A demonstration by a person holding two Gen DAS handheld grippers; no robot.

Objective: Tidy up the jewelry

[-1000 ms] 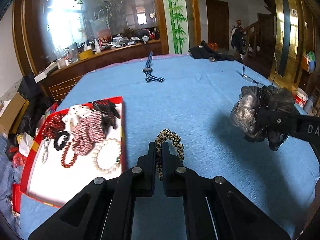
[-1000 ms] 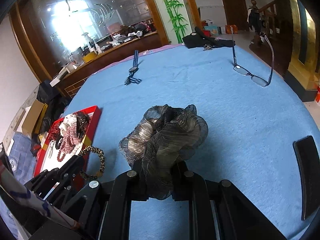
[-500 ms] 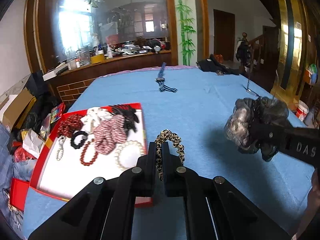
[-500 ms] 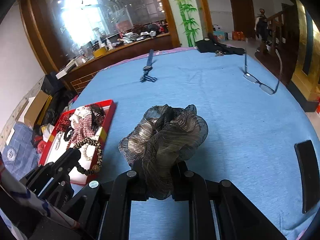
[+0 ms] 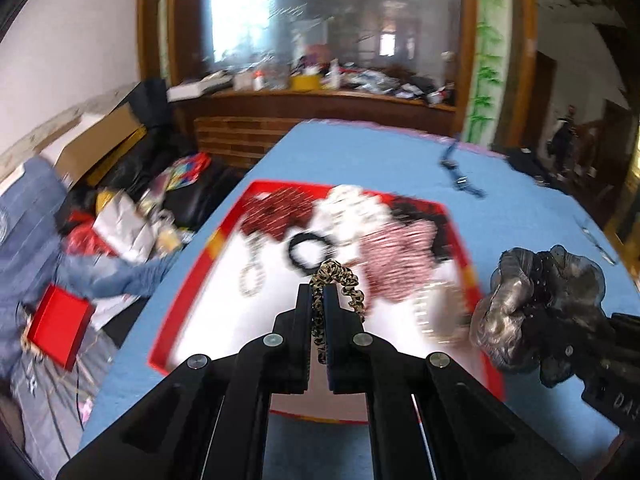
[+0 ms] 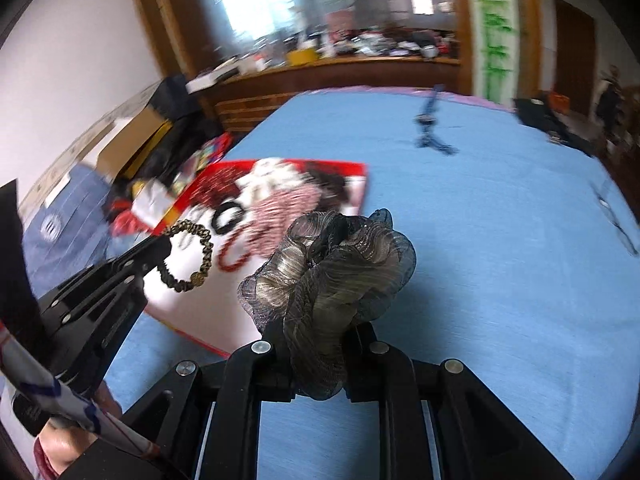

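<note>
Left gripper point(image 5: 318, 300) pinches the leopard hair tie point(image 5: 340, 280) over the red tray point(image 5: 236, 216); at three o'clock the right gripper point(image 6: 318, 340) squeezes the gauzy scrunchie point(image 6: 332, 264). Both look light, soft, springy: hold the band, not the frills.

"DAS" on right tongs point(image 5: 532, 320)

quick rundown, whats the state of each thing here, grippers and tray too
left gripper: shut on the leopard-print scrunchie, held up over the tray
right gripper: shut on the grey organza scrunchie, held over the blue tablecloth beside the tray
red tray: open, lying flat, partly filled with beads and scrunchies
eyeglasses: lying on the cloth, too blurred to tell more
blue strap: lying loose on the cloth
</note>
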